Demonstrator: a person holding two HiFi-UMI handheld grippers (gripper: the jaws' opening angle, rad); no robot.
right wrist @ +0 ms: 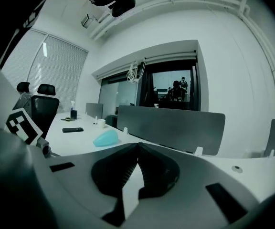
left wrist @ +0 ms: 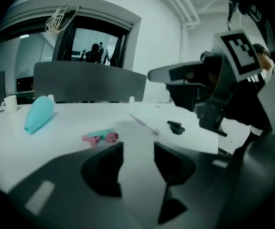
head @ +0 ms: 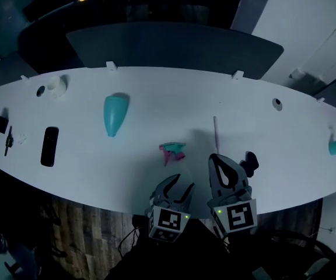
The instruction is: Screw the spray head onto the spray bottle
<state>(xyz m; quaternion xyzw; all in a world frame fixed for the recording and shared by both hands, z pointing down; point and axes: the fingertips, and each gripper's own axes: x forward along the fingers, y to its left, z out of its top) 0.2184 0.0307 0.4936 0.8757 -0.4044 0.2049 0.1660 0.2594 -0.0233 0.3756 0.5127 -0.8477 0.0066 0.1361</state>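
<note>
Head cam sits up high on the near side and stares steeply down at the whole white counter [head: 156,98], with the left gripper [head: 179,185] and right gripper [head: 216,159] poking in at the bottom edge. The left gripper cam rides low and close over the counter, looking across it toward the grey divider [left wrist: 89,82], and catches the right gripper off to its right. The right gripper cam faces nearly level the same way, and all three share the teal bottle [right wrist: 106,138] and that divider.

A black phone [head: 49,146] lies at the left of the white desk [head: 174,98], a white cup [head: 56,86] at upper left.
</note>
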